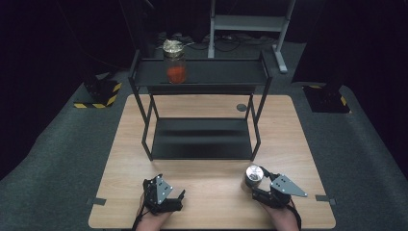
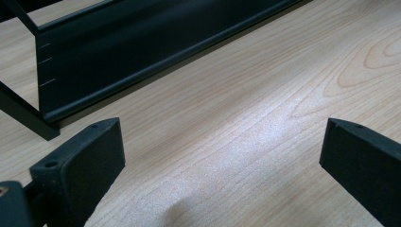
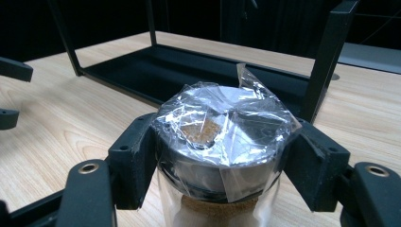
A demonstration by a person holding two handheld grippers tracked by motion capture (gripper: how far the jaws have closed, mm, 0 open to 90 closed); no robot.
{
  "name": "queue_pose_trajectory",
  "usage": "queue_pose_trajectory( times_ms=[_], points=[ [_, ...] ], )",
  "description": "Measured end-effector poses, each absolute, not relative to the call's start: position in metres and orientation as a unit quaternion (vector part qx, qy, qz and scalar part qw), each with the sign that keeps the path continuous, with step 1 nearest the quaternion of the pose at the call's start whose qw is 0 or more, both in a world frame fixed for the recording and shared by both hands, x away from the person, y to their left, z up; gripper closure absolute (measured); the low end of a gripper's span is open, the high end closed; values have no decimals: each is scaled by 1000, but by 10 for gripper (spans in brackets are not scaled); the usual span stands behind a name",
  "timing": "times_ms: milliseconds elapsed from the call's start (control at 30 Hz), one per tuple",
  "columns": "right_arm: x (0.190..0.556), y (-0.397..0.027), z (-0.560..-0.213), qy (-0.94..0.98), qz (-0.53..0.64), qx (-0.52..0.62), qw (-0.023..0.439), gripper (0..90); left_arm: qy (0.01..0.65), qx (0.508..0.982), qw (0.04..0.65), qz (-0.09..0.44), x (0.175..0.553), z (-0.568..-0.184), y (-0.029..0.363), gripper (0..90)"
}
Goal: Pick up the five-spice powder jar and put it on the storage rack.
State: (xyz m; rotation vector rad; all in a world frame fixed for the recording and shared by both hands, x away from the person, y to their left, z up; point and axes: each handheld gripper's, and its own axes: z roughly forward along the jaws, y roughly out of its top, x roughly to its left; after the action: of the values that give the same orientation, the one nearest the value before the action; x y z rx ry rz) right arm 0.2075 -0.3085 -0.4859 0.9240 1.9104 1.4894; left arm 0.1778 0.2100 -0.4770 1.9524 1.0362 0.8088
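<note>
Right gripper (image 1: 259, 184) clamped on a plastic-wrapped jar (image 1: 251, 177) at the near right of the desk (image 1: 202, 207).

High view: the jar stands upright on the desk in front of the black two-tier shelf rack (image 1: 202, 139); the left gripper (image 1: 179, 198) rests at the near left; a second jar (image 1: 175, 62) with red contents stands on the top shelf.
Left gripper view: fingers (image 2: 85, 161) wide apart over bare wood.
Right gripper view: fingers (image 3: 135, 158) press both sides of the jar's dark, film-covered lid (image 3: 222, 127).
</note>
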Motion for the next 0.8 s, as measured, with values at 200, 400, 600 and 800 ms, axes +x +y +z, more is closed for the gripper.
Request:
queue_pose_trajectory(
  times_ms=[200,400,600,800],
  points=[
    [208,-307,-484,707,552,346,274,336,403,769,382,318,178,-477,209,11],
    [208,-306,-474,706,552,345,279,337,404,767,383,318,178,-477,210,11],
    [206,-305,-456,700,561,337,286,337,401,768,384,320,177,-478,210,11],
    [210,-302,-440,695,571,331,287,337,400,767,386,321,176,-478,210,11]
  ],
)
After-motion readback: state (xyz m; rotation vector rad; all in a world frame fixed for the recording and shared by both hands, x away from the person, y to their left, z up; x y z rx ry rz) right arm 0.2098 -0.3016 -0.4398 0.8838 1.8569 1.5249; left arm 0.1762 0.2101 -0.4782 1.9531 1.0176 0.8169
